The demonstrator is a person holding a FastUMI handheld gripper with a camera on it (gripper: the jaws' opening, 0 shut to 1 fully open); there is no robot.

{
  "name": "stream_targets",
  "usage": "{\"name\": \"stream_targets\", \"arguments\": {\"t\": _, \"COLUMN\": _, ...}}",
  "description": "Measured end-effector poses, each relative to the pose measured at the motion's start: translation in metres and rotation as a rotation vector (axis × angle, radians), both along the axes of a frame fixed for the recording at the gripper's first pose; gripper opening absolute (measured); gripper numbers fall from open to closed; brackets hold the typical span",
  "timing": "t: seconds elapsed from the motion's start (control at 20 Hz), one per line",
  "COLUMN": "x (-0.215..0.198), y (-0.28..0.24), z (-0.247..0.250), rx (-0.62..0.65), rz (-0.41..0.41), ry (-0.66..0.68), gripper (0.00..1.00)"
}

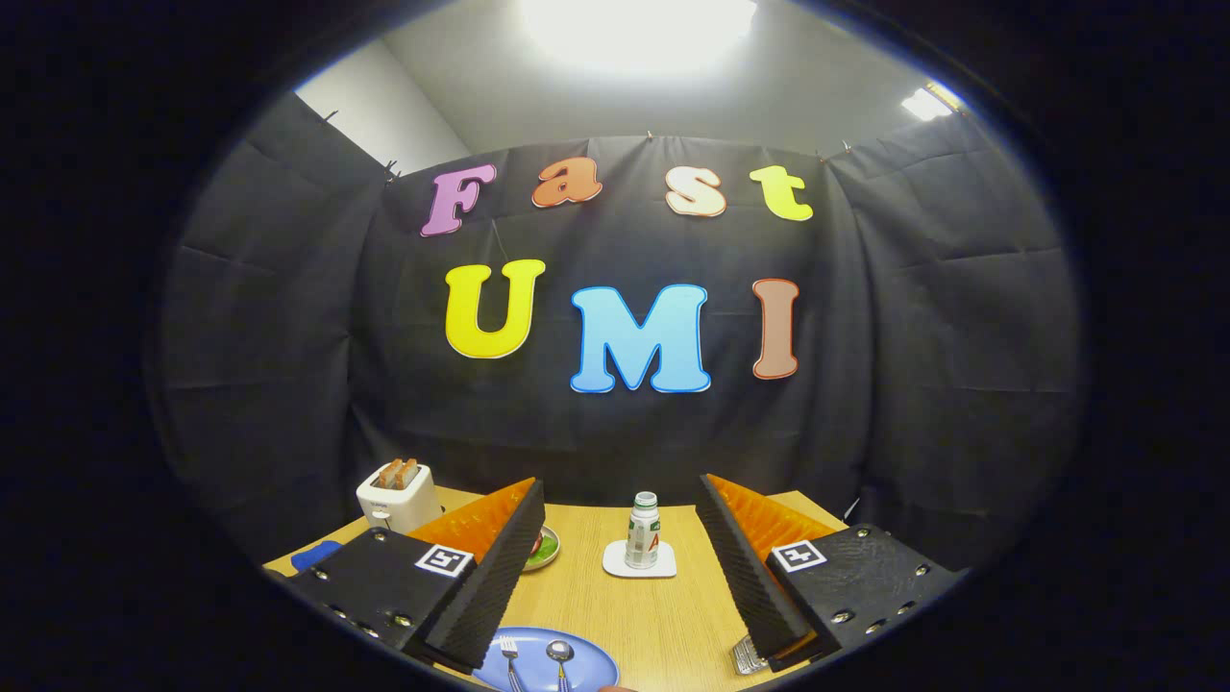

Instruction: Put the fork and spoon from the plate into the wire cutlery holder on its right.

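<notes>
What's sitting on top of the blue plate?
A fork and a spoon lie side by side on the blue plate, between the open claw fingers. Their handle ends are cut off from view.

A wooden table (663, 625) carries several items unrelated to the task. A small bottle (643, 530) with a pale cap stands upright on a white square coaster (638, 562), beyond the claw and roughly centred between its two fingers. A white toaster (397, 495) sits at the far left of the table, beyond the left finger, with two slices of toast (398, 472) protruding from its slots. A small dish (543, 549) holding green and red contents lies just behind the left finger, partly hidden by it. A blue object (312, 555) lies at the left table edge; its type cannot be determined.
</notes>
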State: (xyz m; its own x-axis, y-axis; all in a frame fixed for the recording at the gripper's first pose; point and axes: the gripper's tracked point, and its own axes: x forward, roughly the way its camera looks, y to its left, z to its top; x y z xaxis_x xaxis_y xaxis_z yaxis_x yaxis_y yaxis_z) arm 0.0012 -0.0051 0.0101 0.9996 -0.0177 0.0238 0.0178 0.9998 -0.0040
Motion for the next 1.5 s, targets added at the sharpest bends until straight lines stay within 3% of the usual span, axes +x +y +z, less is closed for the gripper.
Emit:
{"name": "stream_targets", "arguments": {"t": 0.4, "x": 0.006, "y": 0.016, "z": -0.044, "rx": -0.05, "rz": 0.074, "ry": 0.14, "gripper": 0.97}}
{"name": "stream_targets", "arguments": {"t": 0.65, "x": -0.003, "y": 0.043, "z": -0.122, "rx": -0.096, "rz": 0.193, "ry": 0.398, "gripper": 0.97}}
{"name": "stream_targets", "arguments": {"t": 0.9, "x": -0.019, "y": 0.053, "z": -0.196, "rx": -0.123, "rz": 0.258, "ry": 0.643, "gripper": 0.98}}
{"name": "stream_targets", "arguments": {"t": 1.5, "x": -0.044, "y": 0.056, "z": -0.287, "rx": -0.181, "rz": 0.264, "ry": 0.962, "gripper": 0.98}}
